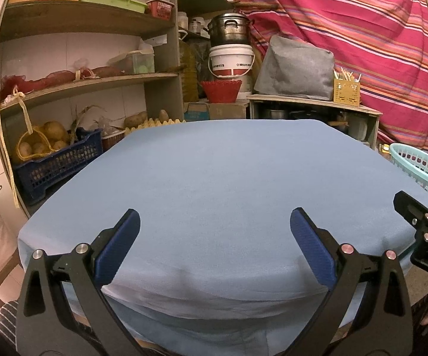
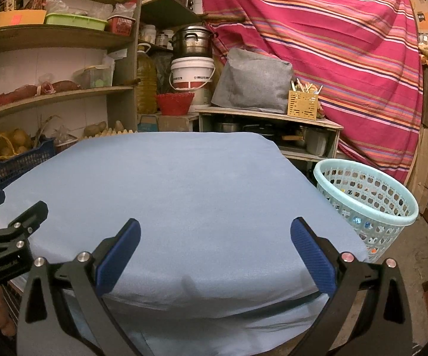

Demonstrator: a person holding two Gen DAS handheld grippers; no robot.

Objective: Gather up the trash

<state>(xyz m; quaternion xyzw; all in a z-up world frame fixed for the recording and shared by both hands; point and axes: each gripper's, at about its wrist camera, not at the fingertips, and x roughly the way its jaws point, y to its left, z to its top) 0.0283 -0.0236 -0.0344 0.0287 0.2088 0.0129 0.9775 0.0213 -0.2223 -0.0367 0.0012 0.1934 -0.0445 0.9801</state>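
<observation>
A table under a pale blue cloth [image 1: 214,178] [image 2: 178,184] fills both views, and no loose item shows on it. My left gripper [image 1: 214,222] hovers open over the near edge with nothing between its blue pads. My right gripper [image 2: 215,228] is open too, level with the same edge, holding nothing. A light turquoise perforated basket [image 2: 368,204] stands on the floor off the table's right side, with a few small items inside; its rim [image 1: 415,160] shows at the right of the left wrist view. Each gripper's body appears at the edge of the other's view.
Wooden shelves [image 1: 80,83] on the left hold boxes, a blue crate of potatoes [image 1: 56,160] and egg trays. Behind the table stand a white bucket under a metal pot [image 2: 191,59], a red bowl [image 2: 174,102], a grey-covered appliance [image 2: 252,80] on a low cabinet, and a striped pink curtain [image 2: 332,44].
</observation>
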